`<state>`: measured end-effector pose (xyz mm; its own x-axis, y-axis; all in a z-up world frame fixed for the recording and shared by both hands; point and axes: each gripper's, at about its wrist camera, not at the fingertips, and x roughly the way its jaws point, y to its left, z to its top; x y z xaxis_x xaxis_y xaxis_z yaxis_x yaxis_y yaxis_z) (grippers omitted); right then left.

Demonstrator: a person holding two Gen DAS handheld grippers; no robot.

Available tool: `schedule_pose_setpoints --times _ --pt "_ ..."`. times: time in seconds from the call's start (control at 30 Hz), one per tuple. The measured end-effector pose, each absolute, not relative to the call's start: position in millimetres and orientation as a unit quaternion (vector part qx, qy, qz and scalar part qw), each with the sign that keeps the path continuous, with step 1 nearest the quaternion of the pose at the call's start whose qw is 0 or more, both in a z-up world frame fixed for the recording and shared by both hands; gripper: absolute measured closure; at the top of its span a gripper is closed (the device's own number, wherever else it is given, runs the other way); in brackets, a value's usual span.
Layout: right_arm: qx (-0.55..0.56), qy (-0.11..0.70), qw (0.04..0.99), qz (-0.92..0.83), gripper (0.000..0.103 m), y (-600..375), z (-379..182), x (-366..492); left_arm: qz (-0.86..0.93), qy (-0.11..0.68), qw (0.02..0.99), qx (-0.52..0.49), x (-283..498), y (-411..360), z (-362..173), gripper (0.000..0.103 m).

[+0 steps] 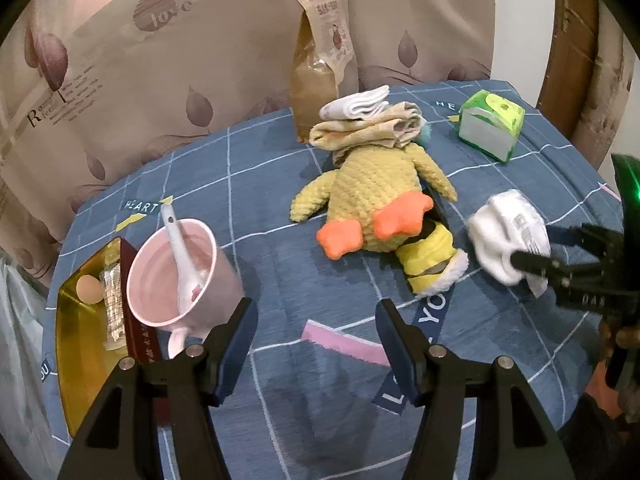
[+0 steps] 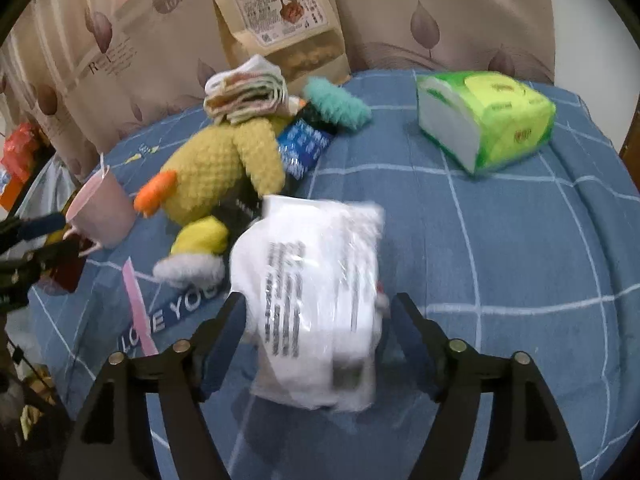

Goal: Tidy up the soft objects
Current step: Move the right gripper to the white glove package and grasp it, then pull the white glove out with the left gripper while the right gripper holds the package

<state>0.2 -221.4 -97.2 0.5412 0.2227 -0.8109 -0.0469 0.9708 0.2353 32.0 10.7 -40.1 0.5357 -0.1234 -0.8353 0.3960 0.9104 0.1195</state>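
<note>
The white plastic-wrapped packet [image 2: 316,300] looks likely to slip: its wrapper is slick and it hangs between the right gripper [image 2: 316,316] fingers by one end, so a quick swing could let it slide out and drop onto the blue checked tablecloth [image 2: 520,248]. It could also brush the yellow duck toy [image 1: 372,200] lying mid-table, which has folded cloths [image 1: 368,120] stacked on its head; a knock there might topple that pile.

The right gripper's jaws are closed in on the packet, pinching it near the table's right edge, just beside the duck's feet. The left gripper [image 1: 316,344] has its jaws wide apart, holding nothing, hovering over the near edge next to the pink mug [image 1: 180,276]
</note>
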Motion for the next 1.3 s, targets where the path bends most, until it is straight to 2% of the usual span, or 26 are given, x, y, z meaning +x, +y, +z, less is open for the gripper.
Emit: schedule_pose_setpoints --times 0.23,0.67,0.9,1.17,1.3 --pt "0.089 0.483 0.866 0.097 0.038 -215 -107 -10 -0.159 0.461 0.859 0.157 30 -2 -43 0.040" --pt "0.091 0.447 0.885 0.090 0.034 -224 -83 -8 -0.168 0.461 0.856 0.162 27 -16 -43 0.040" --pt "0.033 0.446 0.891 0.077 0.045 -207 -90 -5 -0.179 0.462 0.853 0.165 23 -26 -42 0.040" --pt "0.029 0.461 0.883 0.087 0.047 -208 -102 3 -0.206 0.467 0.844 0.168 18 -46 -44 0.040" --pt "0.033 0.455 0.886 0.081 0.054 -212 -99 1 -0.217 0.470 0.838 0.175 16 -59 -47 0.040"
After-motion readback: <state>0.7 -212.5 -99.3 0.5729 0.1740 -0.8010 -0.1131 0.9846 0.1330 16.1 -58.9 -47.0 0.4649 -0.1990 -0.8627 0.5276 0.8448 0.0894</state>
